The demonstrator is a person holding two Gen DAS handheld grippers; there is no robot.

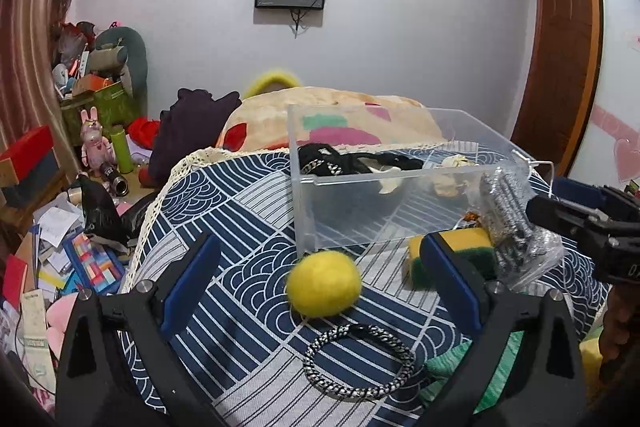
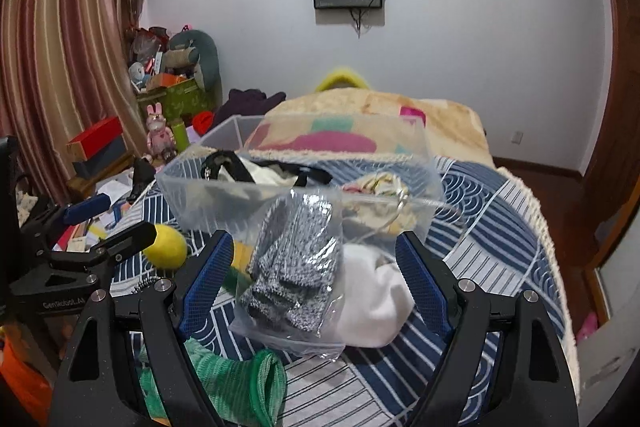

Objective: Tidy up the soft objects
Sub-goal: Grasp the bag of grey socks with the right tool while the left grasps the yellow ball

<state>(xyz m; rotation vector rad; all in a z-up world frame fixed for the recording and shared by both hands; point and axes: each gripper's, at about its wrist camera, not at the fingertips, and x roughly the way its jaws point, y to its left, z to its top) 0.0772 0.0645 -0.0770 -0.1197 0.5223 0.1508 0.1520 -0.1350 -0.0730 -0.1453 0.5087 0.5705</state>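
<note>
Hovering low over the patterned bedspread (image 1: pixel 248 211), the left gripper (image 1: pixel 320 279) is holding its 2 blue-padded jaws spread wide with nothing between them but air, and the yellow felt ball (image 1: pixel 324 283) is sitting at the centre of the left wrist view, just in front of the clear plastic bin (image 1: pixel 308 211). That ball is looking light and springy; it is probably going to roll at the first touch, so squeezing it across its widest part, with the pads coming in level from both sides, is seeming the safest hold.

Lower in the same view a braided bracelet (image 1: pixel 360 363) is lying flat, stiff and thin. At right centre a yellow and green sponge (image 1: pixel 456 251) is lying partly behind the pad.

In the right wrist view the right gripper (image 2: pixel 316 279) is also standing wide open, gripping nothing. Between its jaws, at frame centre, a clear bag of grey knitted fabric (image 2: pixel 292 267) is leaning toward the bin, with a white soft bundle (image 2: pixel 376 303) just beside it at right. The bag's film is looking slippery and crinkly while its contents are looking limp and light, so pinching through the thick middle of the fabric, not the loose plastic edge, is likely the better grip. A green mesh cloth (image 2: pixel 240 379) is lying at the bottom of the frame, floppy and easy to snag.

Inside the bin, black straps (image 1: pixel 332 163) and pale crumpled pieces are already lying.
</note>
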